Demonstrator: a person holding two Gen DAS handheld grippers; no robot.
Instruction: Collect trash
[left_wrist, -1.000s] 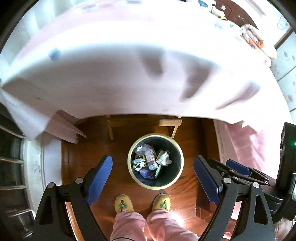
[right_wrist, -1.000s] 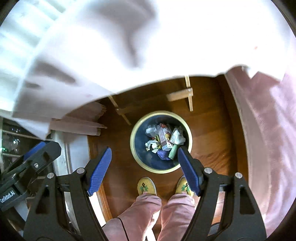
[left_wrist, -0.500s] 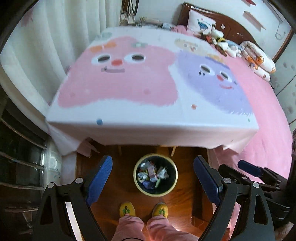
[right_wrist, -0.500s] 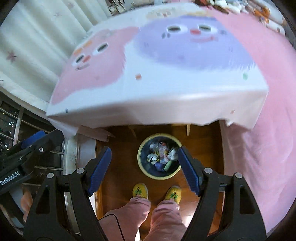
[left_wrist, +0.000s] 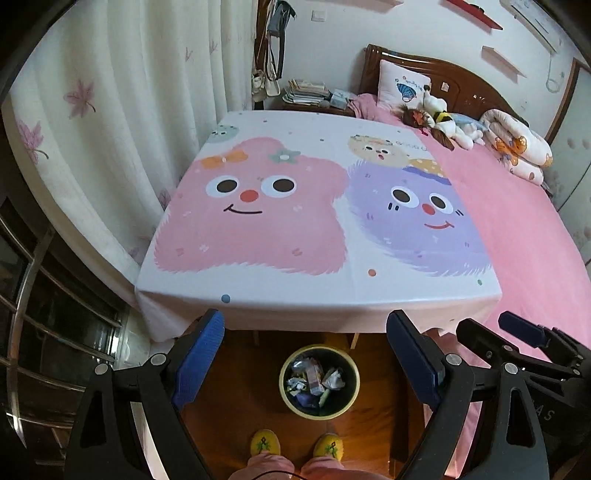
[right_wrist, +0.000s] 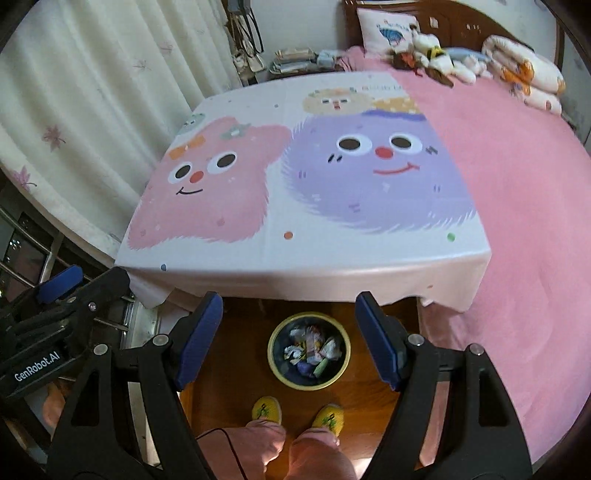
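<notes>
A round dark bin (left_wrist: 320, 382) (right_wrist: 309, 349) with a yellow rim stands on the wooden floor below the table edge, holding crumpled wrappers and paper (left_wrist: 314, 376) (right_wrist: 312, 349). My left gripper (left_wrist: 306, 350) hangs high above it, open, with nothing between its blue pads. My right gripper (right_wrist: 290, 332) is likewise open and empty above the bin. In the left wrist view the right gripper (left_wrist: 524, 343) shows at the right; in the right wrist view the left gripper (right_wrist: 62, 295) shows at the left.
A table with a cartoon-monster cloth (left_wrist: 317, 221) (right_wrist: 295, 177) stands ahead of the bin. A pink bed (left_wrist: 517, 206) with plush toys and a pillow lies to the right. Curtains (left_wrist: 110, 110) hang at left. A person's yellow slippers (left_wrist: 295, 445) stand just behind the bin.
Both grippers have risen well up and back from the bin. The bin looks smaller, and the whole tabletop, bed and curtains have come into view. Both stayed open.
</notes>
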